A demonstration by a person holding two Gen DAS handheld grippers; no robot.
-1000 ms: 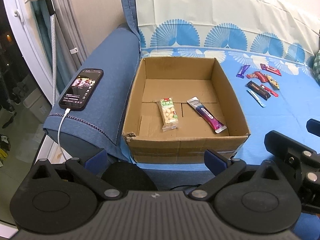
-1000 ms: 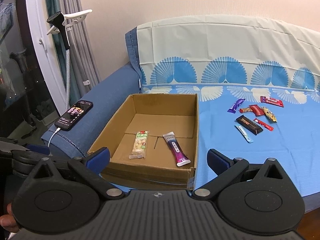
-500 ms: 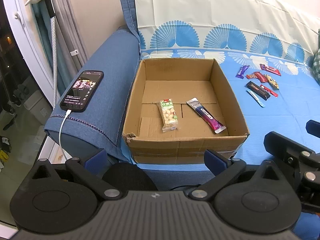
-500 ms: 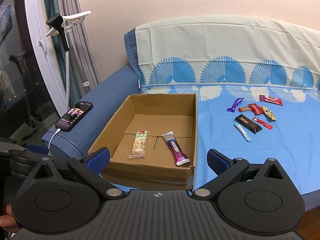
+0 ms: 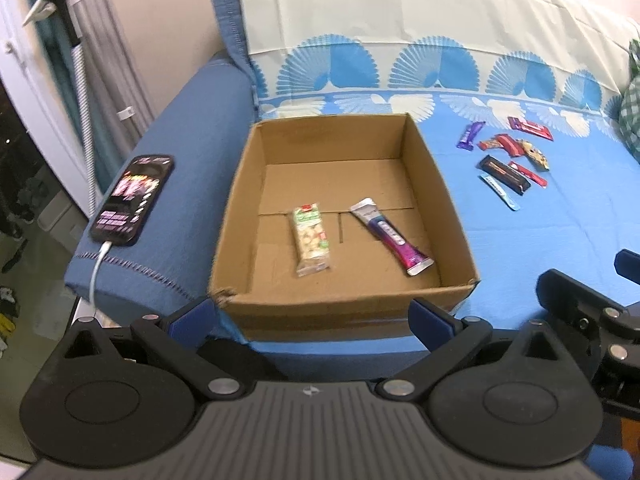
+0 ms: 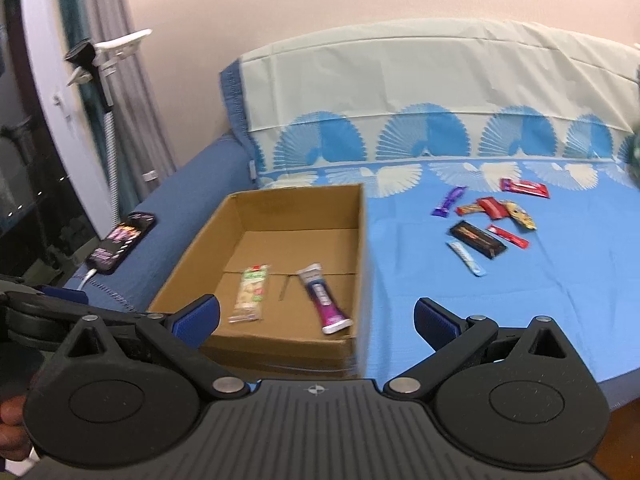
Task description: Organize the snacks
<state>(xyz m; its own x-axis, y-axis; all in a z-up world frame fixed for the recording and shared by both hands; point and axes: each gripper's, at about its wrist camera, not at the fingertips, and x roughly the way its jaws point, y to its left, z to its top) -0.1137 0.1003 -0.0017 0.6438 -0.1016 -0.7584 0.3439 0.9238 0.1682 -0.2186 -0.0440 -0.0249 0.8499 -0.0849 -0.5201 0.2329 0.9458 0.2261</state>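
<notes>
An open cardboard box stands on the blue sofa cover. Inside lie a green nut packet and a purple-and-silver bar. Several loose snack bars lie on the cover to the right of the box. My left gripper is open and empty, just in front of the box. My right gripper is open and empty, in front of the box's right corner.
A phone on a charging cable lies on the sofa arm left of the box. A stand with a clamp and a curtain are at far left. The sofa back rises behind.
Both grippers have moved slightly forward and to the right; the box and loose snacks appear a little closer. Nothing was picked up or dropped.
</notes>
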